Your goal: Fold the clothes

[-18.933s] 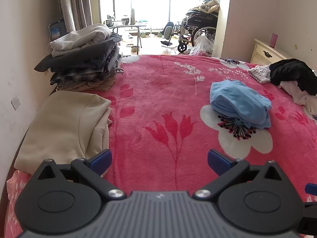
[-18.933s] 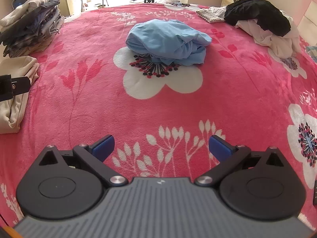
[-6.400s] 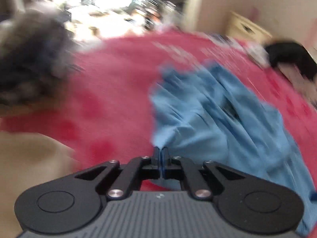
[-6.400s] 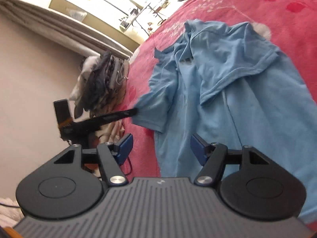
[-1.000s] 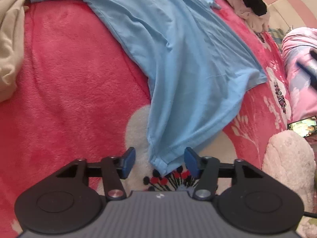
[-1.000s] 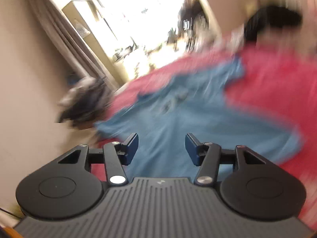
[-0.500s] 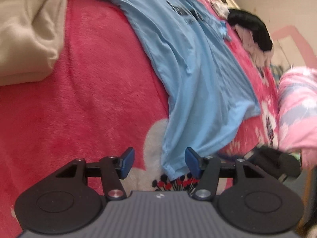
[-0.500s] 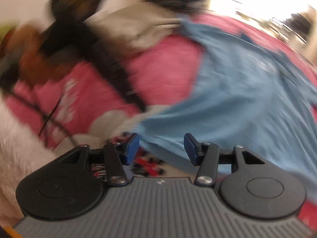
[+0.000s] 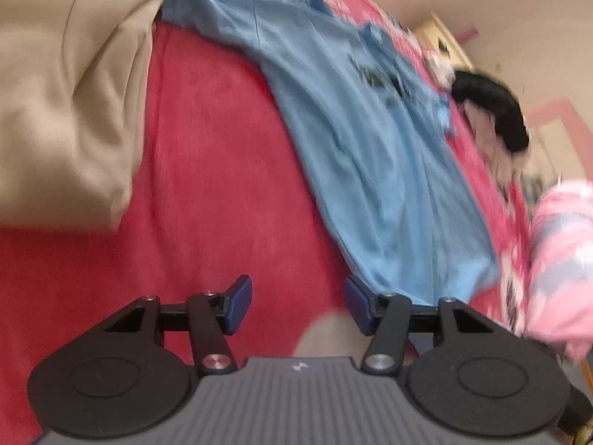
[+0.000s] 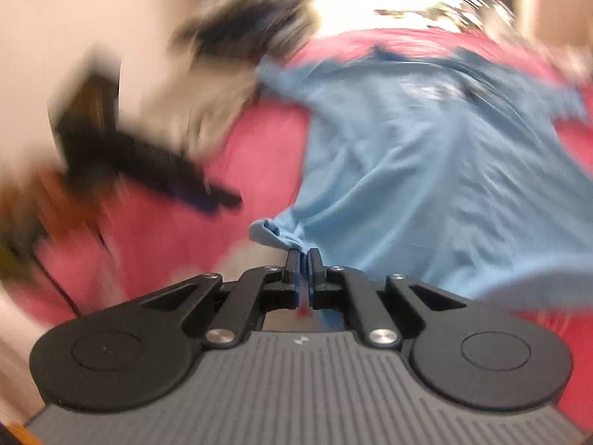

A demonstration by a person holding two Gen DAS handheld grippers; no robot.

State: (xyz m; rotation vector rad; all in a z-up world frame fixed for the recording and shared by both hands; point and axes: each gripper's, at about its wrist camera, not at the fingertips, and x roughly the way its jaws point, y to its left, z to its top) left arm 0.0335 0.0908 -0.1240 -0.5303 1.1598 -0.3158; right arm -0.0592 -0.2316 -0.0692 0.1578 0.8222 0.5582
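With the right gripper (image 10: 304,256) clamped on the blue T-shirt (image 10: 426,155) hem corner, the left gripper (image 9: 298,302), jaws apart and empty, should be closed on the opposite hem corner.

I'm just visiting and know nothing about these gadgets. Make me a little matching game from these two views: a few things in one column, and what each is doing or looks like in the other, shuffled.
Things
1. left hand-held gripper
2. right hand-held gripper
3. blue T-shirt
4. beige garment

States
A. spread out on the red blanket
B. jaws apart, nothing gripped
C. folded, lying at the blanket's edge
D. just closed, pinching the shirt's hem corner

Pairs: 1-B, 2-D, 3-A, 4-C
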